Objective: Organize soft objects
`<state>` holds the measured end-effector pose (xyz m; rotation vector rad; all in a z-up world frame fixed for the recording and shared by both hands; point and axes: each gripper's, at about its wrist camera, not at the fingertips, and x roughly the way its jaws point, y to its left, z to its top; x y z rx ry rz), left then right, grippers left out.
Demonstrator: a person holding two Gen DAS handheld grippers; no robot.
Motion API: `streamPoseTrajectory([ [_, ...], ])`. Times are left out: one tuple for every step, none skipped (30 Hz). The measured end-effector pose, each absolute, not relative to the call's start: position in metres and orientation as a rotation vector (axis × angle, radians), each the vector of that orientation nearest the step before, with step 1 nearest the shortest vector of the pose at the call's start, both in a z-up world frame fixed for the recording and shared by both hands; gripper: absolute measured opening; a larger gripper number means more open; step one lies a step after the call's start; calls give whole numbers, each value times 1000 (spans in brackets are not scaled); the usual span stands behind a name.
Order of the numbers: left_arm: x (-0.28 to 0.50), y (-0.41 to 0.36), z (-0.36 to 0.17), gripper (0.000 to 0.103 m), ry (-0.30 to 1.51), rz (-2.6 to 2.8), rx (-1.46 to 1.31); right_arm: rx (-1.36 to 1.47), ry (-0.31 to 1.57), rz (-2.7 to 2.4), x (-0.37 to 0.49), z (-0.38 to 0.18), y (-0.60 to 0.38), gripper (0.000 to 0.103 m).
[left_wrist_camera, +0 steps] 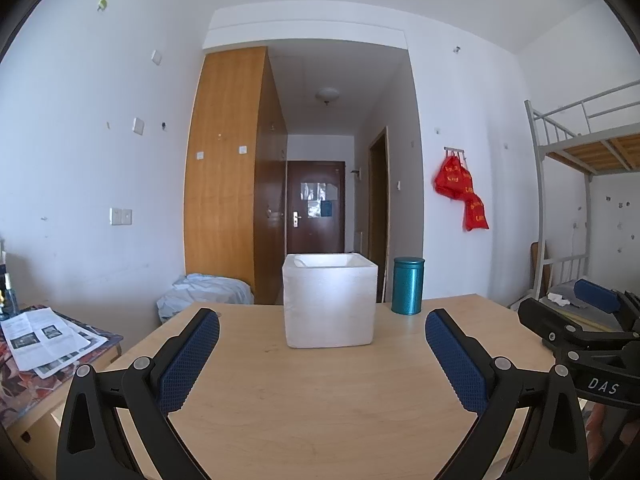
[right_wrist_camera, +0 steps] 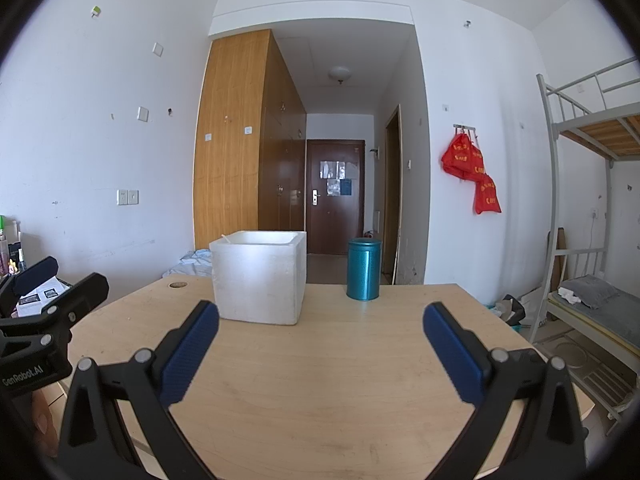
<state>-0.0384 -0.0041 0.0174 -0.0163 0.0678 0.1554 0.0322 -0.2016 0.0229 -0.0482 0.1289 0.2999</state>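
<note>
White walls [left_wrist_camera: 80, 140], wooden wardrobe [left_wrist_camera: 224, 160], bunk bed [right_wrist_camera: 592, 208]

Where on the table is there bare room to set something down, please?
The near half of the table is bare, from both open grippers up to the white foam box and teal canister. The right side past the canister is free too. Only the box-canister gap is narrow.

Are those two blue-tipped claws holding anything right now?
No. The left gripper and the right gripper are both open and empty, above the wooden table, short of the white foam box.
</note>
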Motion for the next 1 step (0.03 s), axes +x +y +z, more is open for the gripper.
streamPoseTrajectory([
  [-38,-4,18,103,68,155,-18,-49,129,299,32,23,-202,103],
])
